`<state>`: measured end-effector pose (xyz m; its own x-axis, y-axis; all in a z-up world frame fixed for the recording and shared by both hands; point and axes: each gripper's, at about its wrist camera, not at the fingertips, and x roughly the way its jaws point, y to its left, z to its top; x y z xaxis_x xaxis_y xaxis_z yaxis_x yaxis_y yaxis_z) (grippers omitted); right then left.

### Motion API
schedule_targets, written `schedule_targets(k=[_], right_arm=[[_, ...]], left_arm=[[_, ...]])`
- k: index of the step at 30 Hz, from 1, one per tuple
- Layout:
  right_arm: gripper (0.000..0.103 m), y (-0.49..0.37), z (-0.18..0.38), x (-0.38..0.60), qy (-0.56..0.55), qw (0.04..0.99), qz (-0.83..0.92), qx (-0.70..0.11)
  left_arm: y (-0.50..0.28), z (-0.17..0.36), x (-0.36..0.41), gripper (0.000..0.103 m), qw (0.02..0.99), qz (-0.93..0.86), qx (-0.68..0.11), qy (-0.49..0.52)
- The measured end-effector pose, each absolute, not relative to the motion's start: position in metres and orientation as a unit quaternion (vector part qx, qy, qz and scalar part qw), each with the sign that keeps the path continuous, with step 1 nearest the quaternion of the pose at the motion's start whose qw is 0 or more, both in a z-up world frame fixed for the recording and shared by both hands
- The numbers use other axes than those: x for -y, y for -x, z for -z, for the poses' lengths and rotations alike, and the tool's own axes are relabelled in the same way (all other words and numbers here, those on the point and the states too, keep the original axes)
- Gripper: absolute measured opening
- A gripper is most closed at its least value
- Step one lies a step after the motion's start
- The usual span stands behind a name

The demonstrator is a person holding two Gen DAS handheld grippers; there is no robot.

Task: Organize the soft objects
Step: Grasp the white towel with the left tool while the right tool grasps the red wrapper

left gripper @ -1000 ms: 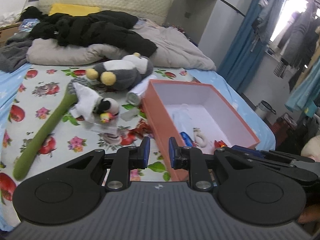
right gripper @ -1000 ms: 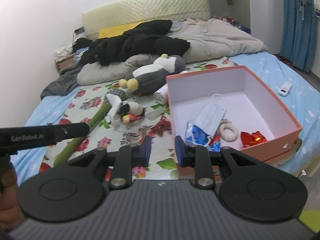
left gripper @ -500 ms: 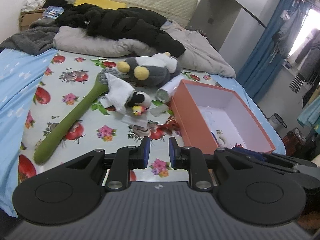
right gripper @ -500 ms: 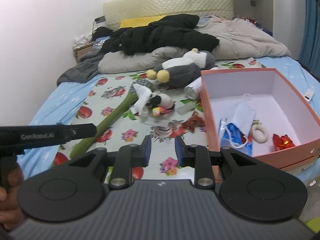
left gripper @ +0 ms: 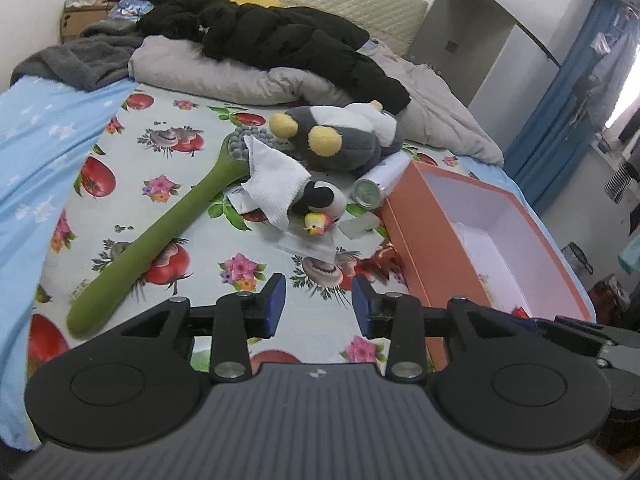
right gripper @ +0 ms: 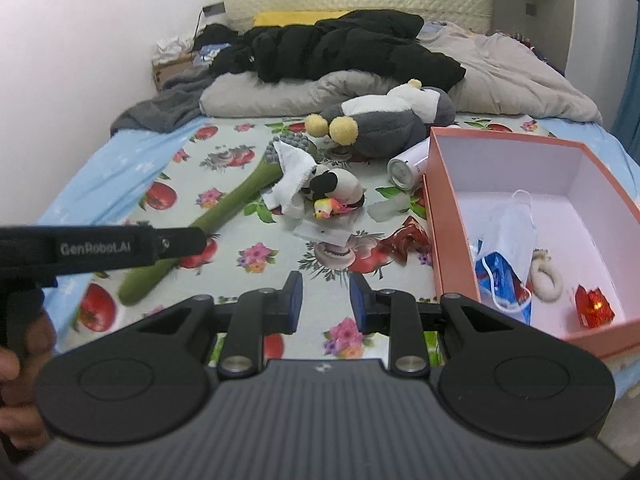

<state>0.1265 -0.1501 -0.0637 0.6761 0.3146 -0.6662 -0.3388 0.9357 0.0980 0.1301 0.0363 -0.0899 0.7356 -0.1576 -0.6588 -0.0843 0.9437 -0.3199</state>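
Toy: small plush duck [left gripper: 320,204] looks light and squashy; pinch its body.
Left gripper [left gripper: 318,304]: opening, empty.
Right gripper [right gripper: 325,300]: parted, empty.

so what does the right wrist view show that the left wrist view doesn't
Only the right wrist view: the box's contents, a face mask, a blue packet, a white ring and a red wrapper; also the left gripper's body and the hand holding it.

Only the left wrist view: the hanging clothes by the window, and the left gripper, jaws opening with nothing between them.

Both: the orange box, grey plush, small plush, green stick, white cloth and can.
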Motion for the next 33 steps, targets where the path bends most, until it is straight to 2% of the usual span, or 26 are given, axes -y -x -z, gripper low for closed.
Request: schedule_targets(k=[12, 21, 22, 23, 25, 33], right_arm=[[0.029, -0.203, 0.123, 0.129, 0.041, 0.916, -0.141, -0.373], [0.029, -0.245, 0.166, 0.118, 0.036, 0.925, -0.069, -0.372], [0.031, -0.249, 0.169, 0.118, 0.039, 0.926, -0.061, -0.371], [0.044, -0.252, 0.171, 0.118, 0.041, 0.926, -0.054, -0.37], [0.058, -0.259, 0.176, 0.119, 0.04, 0.928, -0.042, -0.368], [0.058, -0.277, 0.194, 0.113, 0.05, 0.929, -0.015, -0.366]], left_arm=[[-0.223, 0.155, -0.052, 0.044, 0.908, 0.02, -0.377, 0.179], [-0.288, 0.185, -0.057, 0.044, 0.911, 0.015, -0.375, 0.172], [-0.292, 0.187, -0.057, 0.044, 0.911, 0.013, -0.374, 0.172], [-0.298, 0.19, -0.057, 0.044, 0.912, 0.01, -0.371, 0.172], [-0.305, 0.192, -0.058, 0.044, 0.914, 0.004, -0.366, 0.171], [-0.334, 0.206, -0.057, 0.043, 0.917, -0.007, -0.367, 0.155]])
